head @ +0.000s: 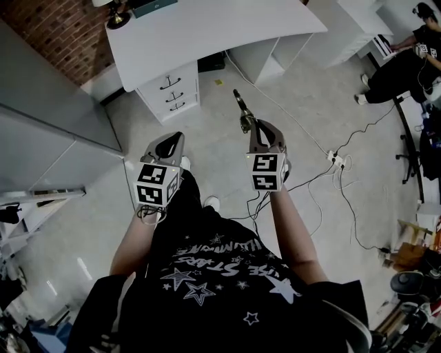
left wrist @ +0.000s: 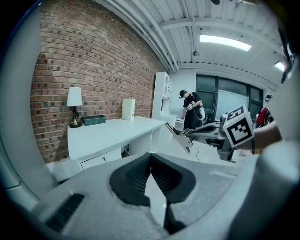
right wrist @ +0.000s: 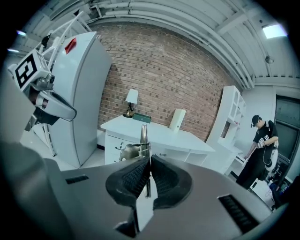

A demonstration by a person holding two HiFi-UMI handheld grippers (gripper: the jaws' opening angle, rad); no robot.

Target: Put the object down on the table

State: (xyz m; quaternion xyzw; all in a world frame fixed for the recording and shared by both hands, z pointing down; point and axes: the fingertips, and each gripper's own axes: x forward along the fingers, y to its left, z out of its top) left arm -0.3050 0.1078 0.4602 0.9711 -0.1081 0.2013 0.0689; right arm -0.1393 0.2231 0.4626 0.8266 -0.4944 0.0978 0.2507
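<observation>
Left gripper (head: 175, 138) hangs over the floor (head: 227, 172) with its jaws pressed together and nothing between them; its own view (left wrist: 150, 157) shows the dark ribbed pads meeting at their tips. To its left in the head view stands a tall grey cabinet (head: 41, 124), with a brick wall (head: 62, 31) behind it.

Ahead lies the white bench (head: 207, 34), which has a drawer unit (head: 172, 89) under its left end. A lamp (head: 117, 17) and a green box (head: 155, 7) stand at its far left corner. The left gripper view shows the same lamp (left wrist: 74, 105) and box (left wrist: 94, 120) side by side, and a white file box (left wrist: 128, 108) upright further along the bench (left wrist: 112, 133).

Just right of the left gripper, the right gripper (head: 258, 125) is clamped on a metal tool (head: 241, 110). Its own view (right wrist: 147, 161) shows the pads closed narrowly on the tool (right wrist: 144, 133), which sticks out past the jaw tips. The tool is in the air above the floor, pointing toward the bench but well short of it. From the left gripper view it shows as a flat blade-like piece (left wrist: 182, 136).

Further right, cables (head: 337, 165) trail across the floor. At the far right another person (head: 406, 62) in dark clothes is at a second white desk (head: 358, 27).
</observation>
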